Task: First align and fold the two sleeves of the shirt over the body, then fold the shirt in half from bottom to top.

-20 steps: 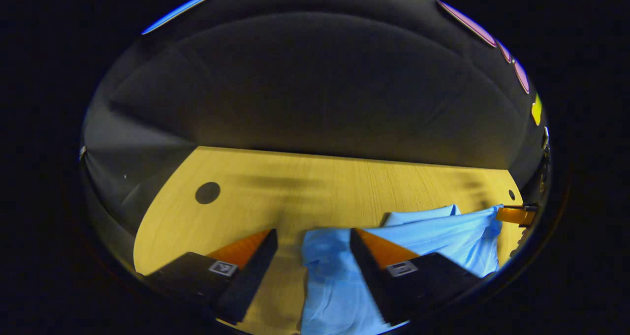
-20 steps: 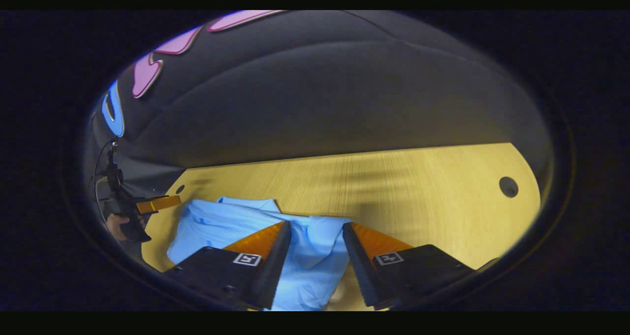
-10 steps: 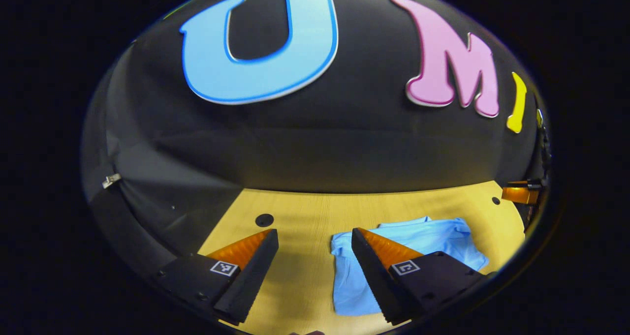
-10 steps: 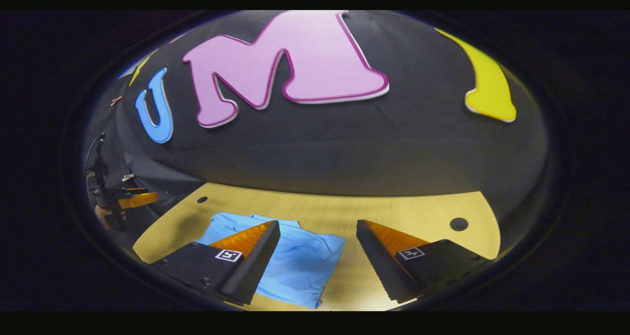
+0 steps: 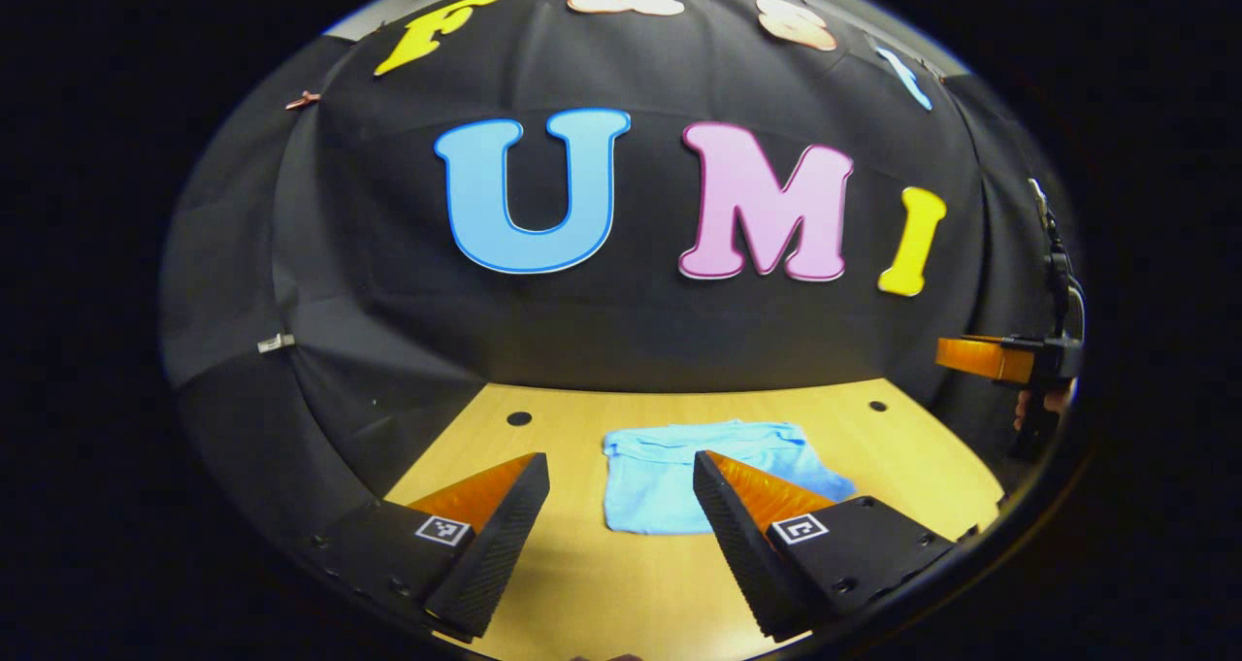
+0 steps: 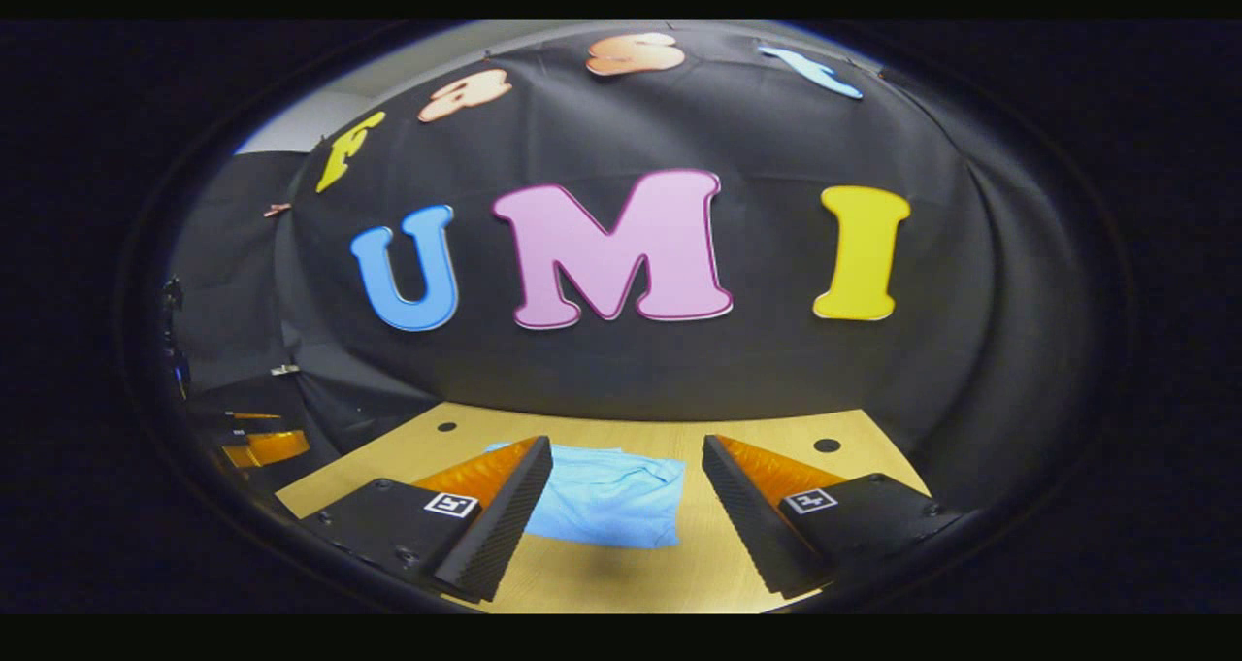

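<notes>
Lying folded on the table (image 5: pixel 582 583) — shirt (image 5: pixel 650 477); both grippers open, empty.

Shirt (image 5: pixel 670 481): soft matt cloth, lightly creased, folded flat. Table (image 5: pixel 582 583): pale wood-look top, fine straight grain, smooth, low sheen. Booth wall (image 5: pixel 621 341): matt black cloth, wrinkled. Left gripper (image 5: pixel 621 467) and right gripper (image 6: pixel 626 452): inner finger faces ribbed, matt; bodies matt plastic.
</notes>
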